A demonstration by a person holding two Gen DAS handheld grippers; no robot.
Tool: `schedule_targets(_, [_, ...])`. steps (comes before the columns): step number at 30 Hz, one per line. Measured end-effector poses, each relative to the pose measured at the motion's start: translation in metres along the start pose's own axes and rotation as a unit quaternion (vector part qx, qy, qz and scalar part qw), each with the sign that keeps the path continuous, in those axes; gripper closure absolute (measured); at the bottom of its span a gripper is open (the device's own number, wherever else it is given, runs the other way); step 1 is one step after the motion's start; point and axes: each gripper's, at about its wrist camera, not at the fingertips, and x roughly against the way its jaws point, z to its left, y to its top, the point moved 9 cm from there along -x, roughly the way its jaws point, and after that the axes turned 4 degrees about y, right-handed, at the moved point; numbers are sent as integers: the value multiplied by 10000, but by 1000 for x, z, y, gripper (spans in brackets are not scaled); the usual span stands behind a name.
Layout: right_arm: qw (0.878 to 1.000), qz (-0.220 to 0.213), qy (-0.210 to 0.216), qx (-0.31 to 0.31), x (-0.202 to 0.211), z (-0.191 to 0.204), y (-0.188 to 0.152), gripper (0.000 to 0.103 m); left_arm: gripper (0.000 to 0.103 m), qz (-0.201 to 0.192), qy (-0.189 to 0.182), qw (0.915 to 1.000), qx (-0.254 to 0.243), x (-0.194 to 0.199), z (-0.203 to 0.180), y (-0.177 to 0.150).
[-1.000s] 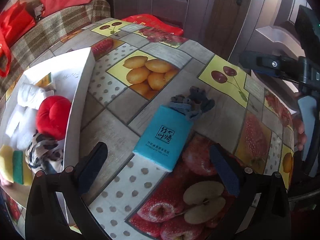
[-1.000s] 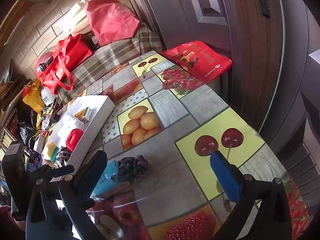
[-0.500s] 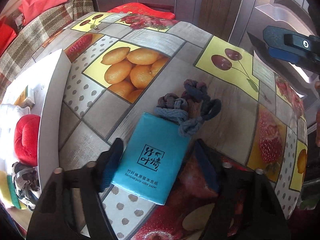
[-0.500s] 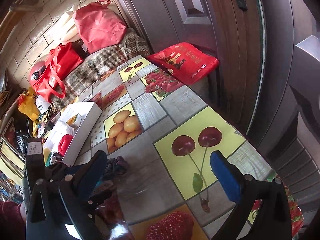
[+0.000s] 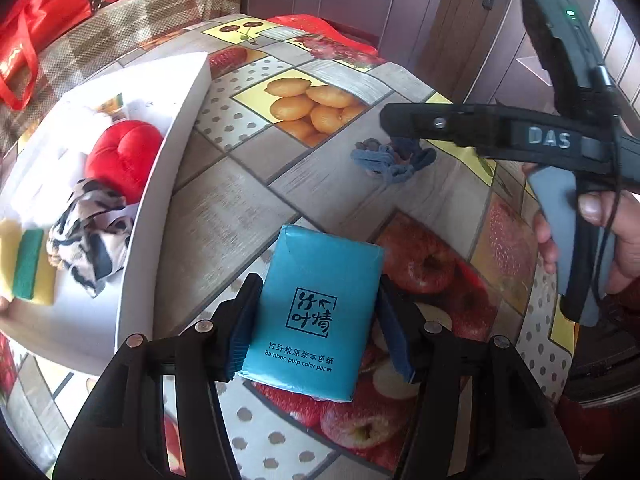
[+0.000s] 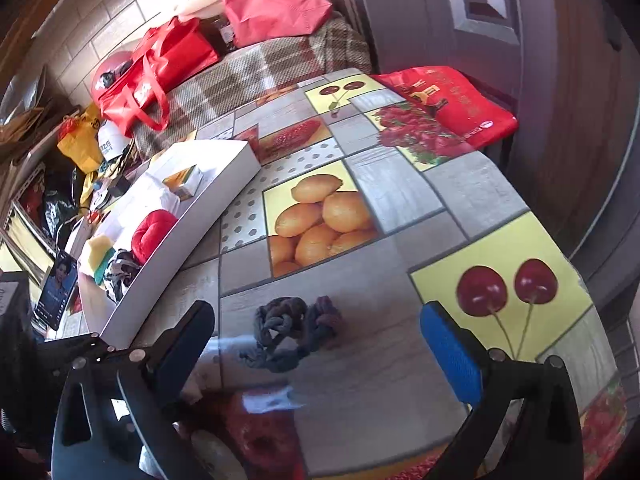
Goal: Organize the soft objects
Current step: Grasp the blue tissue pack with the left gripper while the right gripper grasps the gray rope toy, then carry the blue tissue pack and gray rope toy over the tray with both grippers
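My left gripper (image 5: 316,332) is shut on a teal tissue pack (image 5: 316,312), its pads pressing both long sides, held over the fruit-print table. A blue-grey knotted rope scrunchie (image 5: 394,158) lies on the table beyond it; it also shows in the right wrist view (image 6: 290,330). My right gripper (image 6: 320,356) is open and hovers over the scrunchie, its fingers on either side. The white box (image 5: 160,184) at the left holds a red plush (image 5: 122,160), a zebra-print cloth (image 5: 90,232) and a yellow-green sponge (image 5: 26,264).
The white box (image 6: 208,216) sits along the table's left side. A red bag (image 6: 452,104) lies at the table's far edge by the dark door. A plaid-covered bench with red bags (image 6: 156,68) stands behind. A phone (image 6: 56,290) lies left of the box.
My left gripper closed on the tissue pack and lifted it back away from the scrunchie. My right gripper moved down and over the scrunchie.
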Motion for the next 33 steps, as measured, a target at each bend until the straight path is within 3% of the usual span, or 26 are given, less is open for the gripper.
schedule_targets(4, [9987,163,-142,462,-20,16,0,2,47,-58,69,9997,218,13,7,-3])
schedule_targets(7, [9966,313,-334,684,-30,21,-8,19,47,-162,143,9993,308,22,13,-1])
schedule_targets(9, [9954,455,-396,739,-35,20,-17,43,47,-224,204,9989,369,29,17,-1])
schedule_targets(11, [9942,520,-477,808,-36,19,-25,57,47,-272,292,9983,430,36,21,-2])
schedule_targets(12, [9940,496,-463,860,-33,21,-27,67,47,-295,342,9979,460,39,23,-2])
schedule_targets(14, [9951,401,-272,860,-21,27,-26,76,47,-363,423,9970,545,47,29,-1])
schedule_targets(18, [9968,-58,12,801,19,44,-9,78,47,-666,519,9939,709,76,37,6])
schedule_targets(22, [9936,-719,287,825,73,69,18,78,46,-963,868,9872,926,111,52,18])
schedule_targets(26, [9857,-1344,560,849,121,98,41,78,46,-1187,1336,9768,1179,148,74,23])
schedule_targets(33, [9713,-1991,995,834,178,135,72,78,46,-1733,2024,9551,1295,216,97,20])
